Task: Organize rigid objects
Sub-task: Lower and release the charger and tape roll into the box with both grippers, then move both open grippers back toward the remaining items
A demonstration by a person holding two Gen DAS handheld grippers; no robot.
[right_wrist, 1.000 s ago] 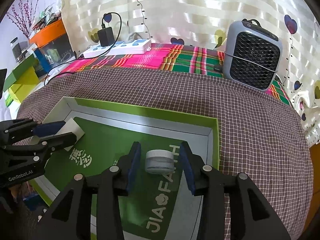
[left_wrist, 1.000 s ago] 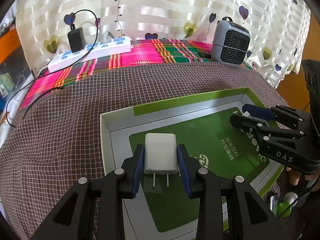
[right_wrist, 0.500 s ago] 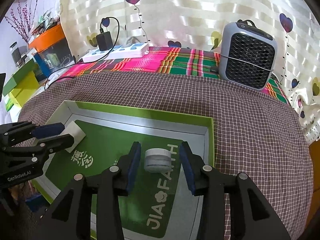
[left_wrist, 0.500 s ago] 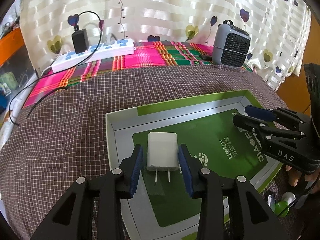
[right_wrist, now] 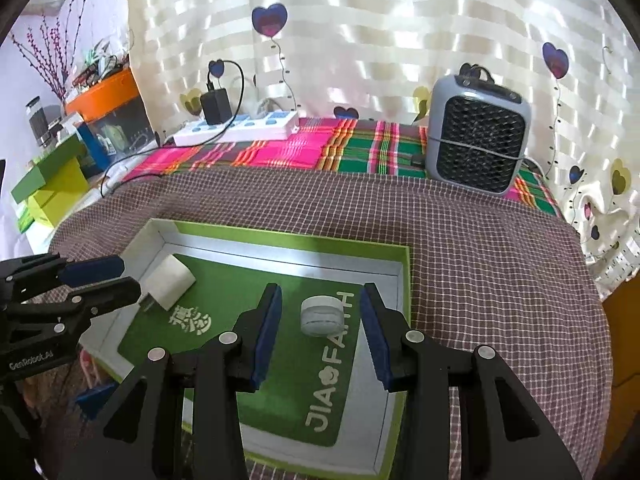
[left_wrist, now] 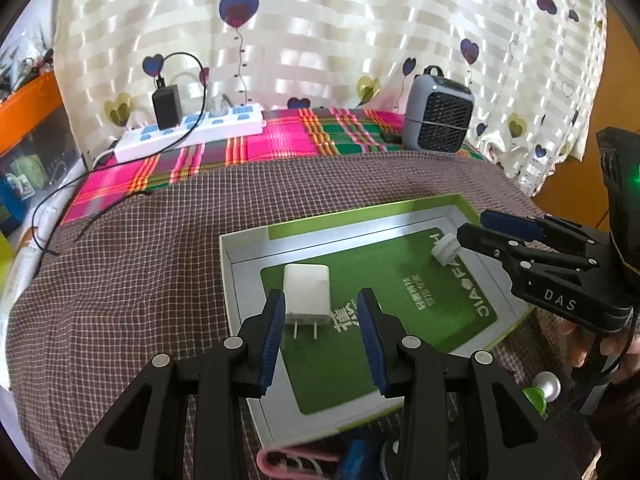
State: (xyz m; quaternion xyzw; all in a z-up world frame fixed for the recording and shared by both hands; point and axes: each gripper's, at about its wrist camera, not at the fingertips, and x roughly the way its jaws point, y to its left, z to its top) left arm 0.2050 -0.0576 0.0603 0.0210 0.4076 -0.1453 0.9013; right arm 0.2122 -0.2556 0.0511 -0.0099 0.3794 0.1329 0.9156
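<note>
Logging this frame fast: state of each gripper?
Left gripper: open, holding nothing; white charger lies free in the tray.
Right gripper: open, holding nothing; small round jar sits free.

White charger [left_wrist: 307,293]; green tray [left_wrist: 400,208]; brown checked cloth [left_wrist: 132,264].

A checked-cloth table [right_wrist: 480,264] carries a green tray [right_wrist: 406,280], heater [right_wrist: 476,148] and power strip [right_wrist: 240,130].
</note>
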